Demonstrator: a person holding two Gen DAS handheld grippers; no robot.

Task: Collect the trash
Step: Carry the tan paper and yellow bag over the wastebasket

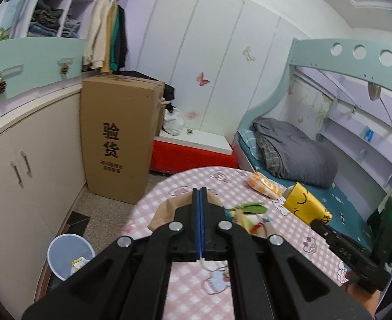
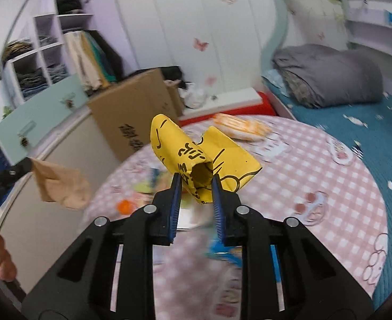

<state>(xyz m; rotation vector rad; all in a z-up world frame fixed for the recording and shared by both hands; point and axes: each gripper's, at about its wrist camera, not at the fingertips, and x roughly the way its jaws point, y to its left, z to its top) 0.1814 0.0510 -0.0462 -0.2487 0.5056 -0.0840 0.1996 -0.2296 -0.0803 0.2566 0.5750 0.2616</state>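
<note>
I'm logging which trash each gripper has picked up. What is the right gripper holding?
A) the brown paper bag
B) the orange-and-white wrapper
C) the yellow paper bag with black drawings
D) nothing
C: in the right wrist view the right gripper pinches the crumpled yellow paper bag between its blue-padded fingers, lifted off the table.

- A home bedroom, shown by the bunk bed (image 1: 315,61) with a folded grey quilt (image 1: 294,152) on its blue sheet.
- Left of the bed, white wardrobe doors (image 1: 211,61) carry butterfly stickers.
- Further left of the bed, open shelves (image 1: 54,18) hold folded clothes, with garments (image 1: 105,34) hanging beside them.
- In front of the bed stands a surface (image 1: 196,288) under a pink checked cloth.
</note>
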